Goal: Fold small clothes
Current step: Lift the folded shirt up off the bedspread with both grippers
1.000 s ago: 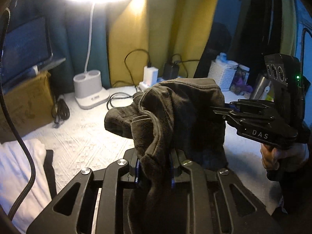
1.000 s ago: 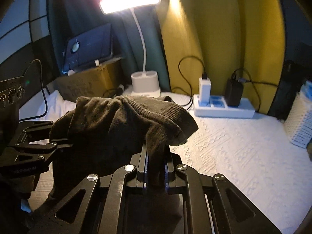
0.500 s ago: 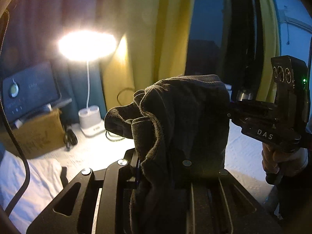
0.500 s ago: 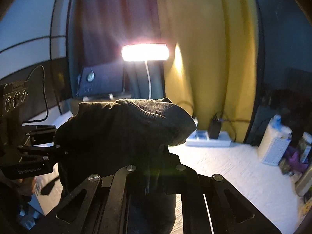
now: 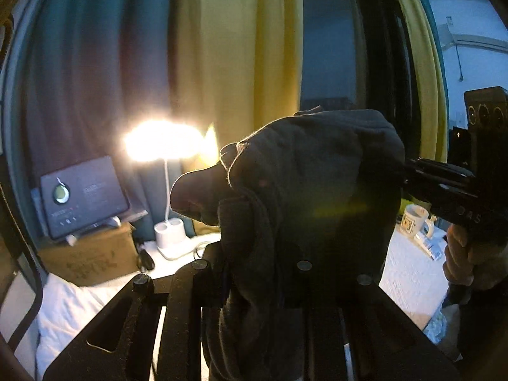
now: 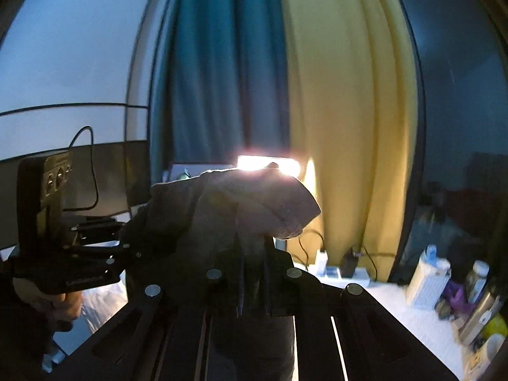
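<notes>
— Background items, left wrist view?

— A lit desk lamp [image 5: 163,141] on a white base [image 5: 170,233]. Left of it, a dark panel with a round dial [image 5: 81,198] resting on a cardboard box [image 5: 92,258]. A white mug [image 5: 414,220] stands on the white textured cover [image 5: 409,279] at right. White bedding [image 5: 70,314] lies lower left.

— Behind them?

— Yellow curtain [image 5: 241,63] beside a teal curtain [image 5: 95,63].

— Right wrist view?

— A white power strip [image 6: 346,277] with a black adapter [image 6: 348,265] plugged in, against the curtains. Further right, a white woven basket [image 6: 427,281], and a blurred cluster of containers [image 6: 476,301], possibly bottles.
</notes>
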Action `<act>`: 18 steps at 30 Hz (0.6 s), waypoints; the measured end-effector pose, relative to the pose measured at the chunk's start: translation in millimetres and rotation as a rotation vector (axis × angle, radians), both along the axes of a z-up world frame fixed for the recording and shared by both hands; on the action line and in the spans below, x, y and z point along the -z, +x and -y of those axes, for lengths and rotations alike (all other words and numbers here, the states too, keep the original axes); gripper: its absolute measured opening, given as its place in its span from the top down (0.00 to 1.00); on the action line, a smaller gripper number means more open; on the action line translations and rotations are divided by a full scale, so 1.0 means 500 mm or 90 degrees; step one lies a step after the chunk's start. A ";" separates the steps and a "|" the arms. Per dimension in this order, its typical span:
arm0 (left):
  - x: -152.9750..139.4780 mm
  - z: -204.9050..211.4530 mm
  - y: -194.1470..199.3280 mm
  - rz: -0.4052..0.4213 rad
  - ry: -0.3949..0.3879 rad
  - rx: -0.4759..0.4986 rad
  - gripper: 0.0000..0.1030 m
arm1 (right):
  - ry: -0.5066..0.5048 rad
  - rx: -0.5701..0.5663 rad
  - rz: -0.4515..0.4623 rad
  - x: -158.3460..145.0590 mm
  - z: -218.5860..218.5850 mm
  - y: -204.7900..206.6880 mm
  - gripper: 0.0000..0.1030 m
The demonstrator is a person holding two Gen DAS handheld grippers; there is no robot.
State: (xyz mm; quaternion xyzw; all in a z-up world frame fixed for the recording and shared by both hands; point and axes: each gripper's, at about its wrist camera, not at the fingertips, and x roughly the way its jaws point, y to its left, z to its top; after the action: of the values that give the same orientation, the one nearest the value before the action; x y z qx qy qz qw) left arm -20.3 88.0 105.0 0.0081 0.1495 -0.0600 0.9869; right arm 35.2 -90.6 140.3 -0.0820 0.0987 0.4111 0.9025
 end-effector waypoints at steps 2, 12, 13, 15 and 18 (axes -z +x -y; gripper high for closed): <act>-0.017 -0.003 -0.022 0.018 0.005 -0.007 0.82 | 0.005 -0.011 0.015 -0.013 -0.005 -0.020 0.91; -0.048 -0.054 -0.117 0.061 0.039 -0.058 0.82 | 0.018 -0.076 0.047 -0.045 -0.046 -0.113 0.91; -0.047 -0.063 -0.121 0.056 0.042 -0.069 0.82 | 0.017 -0.085 0.042 -0.040 -0.057 -0.121 0.91; -0.039 -0.080 -0.128 0.045 0.043 -0.084 0.82 | 0.014 -0.099 0.036 -0.036 -0.073 -0.134 0.91; -0.025 -0.094 -0.140 0.027 0.041 -0.100 0.82 | 0.000 -0.120 0.022 -0.014 -0.102 -0.153 0.91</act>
State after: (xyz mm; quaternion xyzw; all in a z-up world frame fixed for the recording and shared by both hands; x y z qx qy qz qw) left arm -90.3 134.9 117.7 0.0292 0.1303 0.0224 0.9908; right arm -41.0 -39.7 147.4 -0.0982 0.0747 0.4928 0.8613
